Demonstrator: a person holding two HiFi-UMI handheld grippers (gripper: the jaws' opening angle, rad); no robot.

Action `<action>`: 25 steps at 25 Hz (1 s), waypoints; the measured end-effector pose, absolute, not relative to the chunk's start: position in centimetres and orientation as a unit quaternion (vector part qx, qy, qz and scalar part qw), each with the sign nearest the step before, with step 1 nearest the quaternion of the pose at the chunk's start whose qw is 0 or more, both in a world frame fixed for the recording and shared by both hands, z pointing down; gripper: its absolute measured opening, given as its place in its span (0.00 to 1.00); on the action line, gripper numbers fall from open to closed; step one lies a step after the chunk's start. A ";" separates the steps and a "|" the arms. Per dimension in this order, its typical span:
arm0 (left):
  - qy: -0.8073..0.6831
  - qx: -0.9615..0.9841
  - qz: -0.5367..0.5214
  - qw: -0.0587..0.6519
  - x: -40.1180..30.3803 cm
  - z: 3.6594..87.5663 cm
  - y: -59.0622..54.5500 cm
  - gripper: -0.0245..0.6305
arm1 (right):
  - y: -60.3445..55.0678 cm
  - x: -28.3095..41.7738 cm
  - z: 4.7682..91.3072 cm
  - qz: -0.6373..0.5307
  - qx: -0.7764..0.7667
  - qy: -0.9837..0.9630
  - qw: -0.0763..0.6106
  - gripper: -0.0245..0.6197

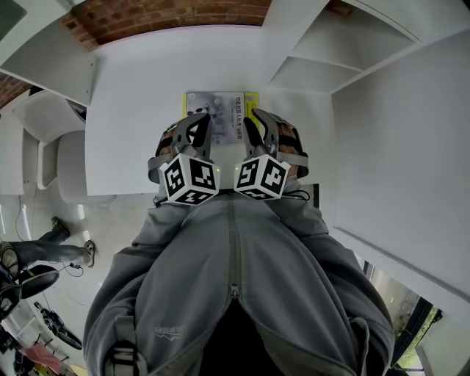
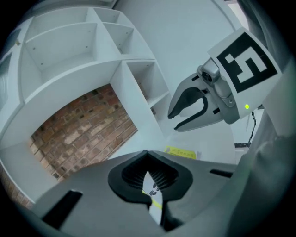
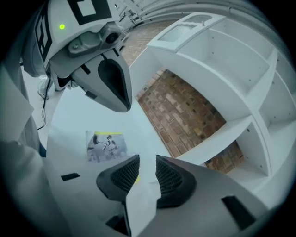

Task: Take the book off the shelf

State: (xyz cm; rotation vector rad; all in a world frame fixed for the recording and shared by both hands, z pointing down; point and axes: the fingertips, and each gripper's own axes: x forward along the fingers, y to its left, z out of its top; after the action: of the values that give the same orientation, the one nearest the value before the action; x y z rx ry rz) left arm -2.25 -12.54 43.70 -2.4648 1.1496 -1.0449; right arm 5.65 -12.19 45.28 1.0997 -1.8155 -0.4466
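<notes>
The book (image 1: 220, 114), thin with a grey picture cover and yellow edges, is out of the shelf and over the white table (image 1: 132, 110), between my two grippers. My left gripper (image 1: 198, 125) is shut on the book's edge (image 2: 152, 190), which shows as a thin sheet pinched between the pads. My right gripper (image 1: 253, 125) has a pale edge of the book (image 3: 141, 185) between its pads (image 3: 120, 173), with a gap still showing between them. The cover (image 3: 106, 146) lies to the left in the right gripper view. Each gripper sees the other: right (image 2: 178, 113), left (image 3: 120, 99).
A white shelf unit (image 1: 345, 51) with bare compartments stands at the right. A brick wall (image 1: 169, 15) runs behind the table. A white chair (image 1: 51, 139) is at the left, and another person's legs (image 1: 51, 246) and cables are on the floor beyond it.
</notes>
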 end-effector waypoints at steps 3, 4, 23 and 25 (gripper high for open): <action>0.417 -0.844 -0.319 0.110 -2.5 41.4 -12.8 0.05 | -12.5 5.2 42.2 -0.191 0.473 -0.747 0.426 0.16; 0.424 -0.846 -0.306 0.106 -2.6 40.7 -12.8 0.05 | -12.5 5.1 41.2 -0.191 0.481 -0.750 0.412 0.15; 0.511 -0.851 -0.096 0.067 -3.7 31.9 -13.4 0.05 | -12.9 7.3 31.0 -0.038 0.581 -0.811 0.060 0.08; 0.513 -0.852 -0.084 0.058 -3.8 31.8 -13.3 0.05 | -12.8 7.4 31.1 -0.033 0.583 -0.810 0.052 0.08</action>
State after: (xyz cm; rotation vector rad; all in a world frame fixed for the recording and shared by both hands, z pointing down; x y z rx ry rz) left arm -3.79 -13.30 31.78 -2.5832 1.5554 -0.2542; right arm 7.37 -12.82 31.06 1.7748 -2.4633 -0.0994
